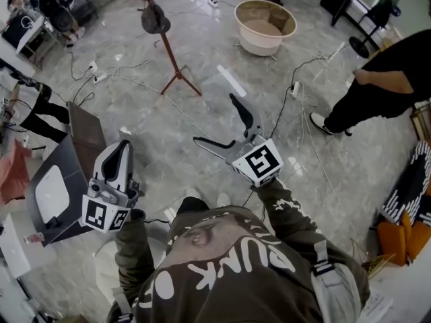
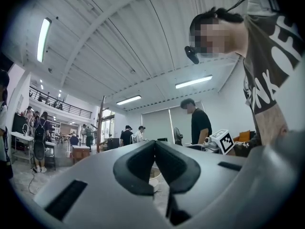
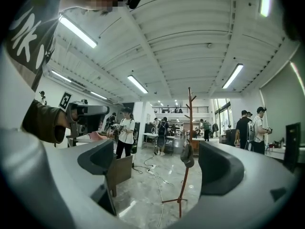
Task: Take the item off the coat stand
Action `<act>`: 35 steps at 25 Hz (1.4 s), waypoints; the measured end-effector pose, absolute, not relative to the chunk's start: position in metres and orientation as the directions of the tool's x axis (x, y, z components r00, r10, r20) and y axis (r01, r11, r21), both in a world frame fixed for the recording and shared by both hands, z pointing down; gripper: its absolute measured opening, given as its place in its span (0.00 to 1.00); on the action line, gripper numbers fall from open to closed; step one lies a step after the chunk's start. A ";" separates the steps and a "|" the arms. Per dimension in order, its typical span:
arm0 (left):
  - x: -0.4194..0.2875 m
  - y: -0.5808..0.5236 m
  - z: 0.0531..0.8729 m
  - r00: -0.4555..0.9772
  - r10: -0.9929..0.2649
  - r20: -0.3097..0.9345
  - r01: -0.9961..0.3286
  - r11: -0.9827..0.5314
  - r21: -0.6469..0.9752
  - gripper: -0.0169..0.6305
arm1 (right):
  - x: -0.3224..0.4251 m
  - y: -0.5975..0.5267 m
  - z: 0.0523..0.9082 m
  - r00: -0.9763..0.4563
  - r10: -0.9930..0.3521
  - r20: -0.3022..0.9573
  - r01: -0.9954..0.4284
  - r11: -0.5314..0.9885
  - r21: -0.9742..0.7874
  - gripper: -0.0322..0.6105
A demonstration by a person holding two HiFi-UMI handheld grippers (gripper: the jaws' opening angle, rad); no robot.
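Observation:
A brown wooden coat stand (image 1: 170, 54) rises from the marble floor ahead, with a dark hat (image 1: 155, 19) hanging on it. In the right gripper view the coat stand (image 3: 189, 128) and the hat (image 3: 187, 154) show between the jaws, a good way off. My right gripper (image 1: 213, 118) points toward the stand and is open, with nothing between its fingers. The right gripper (image 3: 161, 162) frames only floor and the stand. My left gripper (image 1: 125, 145) is held low at the left, shut and empty. Its pads meet at the tip (image 2: 154, 147).
A beige round tub (image 1: 264, 25) sits beyond the stand to the right. Cables and power strips (image 1: 294, 89) trail across the floor. A person in black (image 1: 384, 79) stands at the right. A dark table (image 1: 60, 180) is close on my left. More people stand farther off.

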State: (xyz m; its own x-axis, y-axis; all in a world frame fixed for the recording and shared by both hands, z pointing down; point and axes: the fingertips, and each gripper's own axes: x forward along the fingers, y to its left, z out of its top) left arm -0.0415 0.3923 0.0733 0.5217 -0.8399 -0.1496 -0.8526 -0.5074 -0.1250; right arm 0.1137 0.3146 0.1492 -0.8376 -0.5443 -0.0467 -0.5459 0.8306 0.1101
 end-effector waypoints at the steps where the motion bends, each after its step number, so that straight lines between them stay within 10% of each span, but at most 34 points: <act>1: -0.040 0.389 0.074 0.522 -0.840 -0.147 -0.853 -0.508 -0.124 0.03 | 0.116 0.310 0.150 -0.837 -0.546 -0.047 -0.547 0.830 0.110 0.89; 35: -0.232 0.096 0.103 0.564 -0.803 -0.193 -0.820 -0.572 -0.017 0.03 | -0.060 0.018 0.165 -0.781 -0.619 0.079 -0.602 0.781 0.168 0.91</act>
